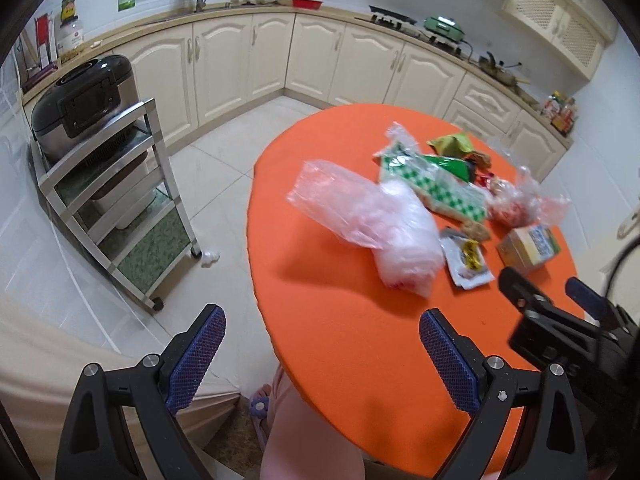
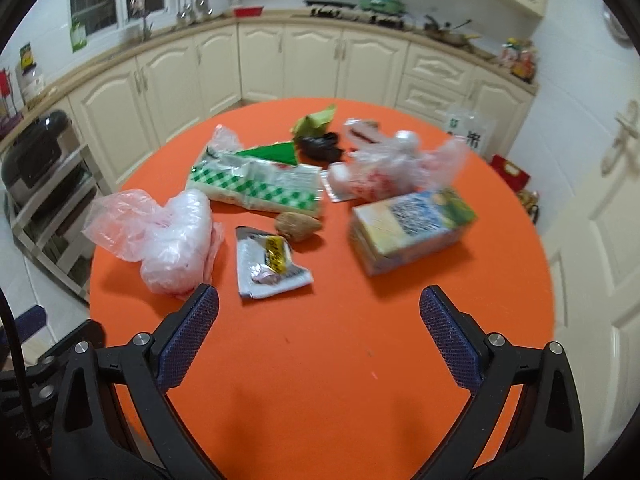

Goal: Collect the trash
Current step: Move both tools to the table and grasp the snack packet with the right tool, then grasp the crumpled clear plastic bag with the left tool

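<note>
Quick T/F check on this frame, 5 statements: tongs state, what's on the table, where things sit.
1. Both tongs are open and hold nothing. True: left tongs and right tongs are spread wide with only the table behind them.
2. The table is blue. False: the round table is orange.
3. The small white wrapper with a yellow label lies nearer the right tongs than the green checked package. True.
4. The carton stands upright. False: it lies on its side.
5. The crumpled clear plastic bag is on the floor. False: it rests on the table, toward its left edge.
</note>
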A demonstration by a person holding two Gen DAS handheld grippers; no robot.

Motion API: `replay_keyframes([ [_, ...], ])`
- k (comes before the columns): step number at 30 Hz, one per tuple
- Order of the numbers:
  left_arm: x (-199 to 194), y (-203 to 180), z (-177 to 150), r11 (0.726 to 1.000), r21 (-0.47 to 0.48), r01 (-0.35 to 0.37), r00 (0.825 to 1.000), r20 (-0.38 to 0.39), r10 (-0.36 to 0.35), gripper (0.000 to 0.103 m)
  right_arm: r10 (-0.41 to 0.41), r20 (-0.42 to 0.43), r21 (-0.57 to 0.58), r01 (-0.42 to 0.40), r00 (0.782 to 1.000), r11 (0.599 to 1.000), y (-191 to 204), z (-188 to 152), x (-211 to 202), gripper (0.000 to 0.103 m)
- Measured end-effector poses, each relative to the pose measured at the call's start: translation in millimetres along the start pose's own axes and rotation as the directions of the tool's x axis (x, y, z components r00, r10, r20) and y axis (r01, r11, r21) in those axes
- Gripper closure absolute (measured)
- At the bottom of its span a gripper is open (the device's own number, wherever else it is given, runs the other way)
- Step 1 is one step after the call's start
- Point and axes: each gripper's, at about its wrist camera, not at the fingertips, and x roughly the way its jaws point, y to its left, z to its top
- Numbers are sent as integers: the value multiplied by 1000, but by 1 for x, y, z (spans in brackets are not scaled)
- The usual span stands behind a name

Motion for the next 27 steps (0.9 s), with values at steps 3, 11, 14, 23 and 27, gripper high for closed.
replay_keyframes([
  [3,16,5,9,999,-18,29,999,-28,-30,7,5,-29,-23,-5,1000,1000,10,8,22,3],
  [11,32,37,17,978,-109,176,980,-76,-185,7,22,-116,-58,-29,993,998,25,12,70,21],
  [14,29,42,17,983,-120,141,987,-65,-149,7,121,-120,-11,-123,985,992,19,10,69,47],
  [23,17,14,16,975,-110,191,978,-64,-199,7,234,-140,93,-223,962,970,-9,-2,53,74],
  [27,17,-8,21,978,-61,200,977,-68,-204,7,251,-136,111,-237,958,965,-24,-8,45,78],
])
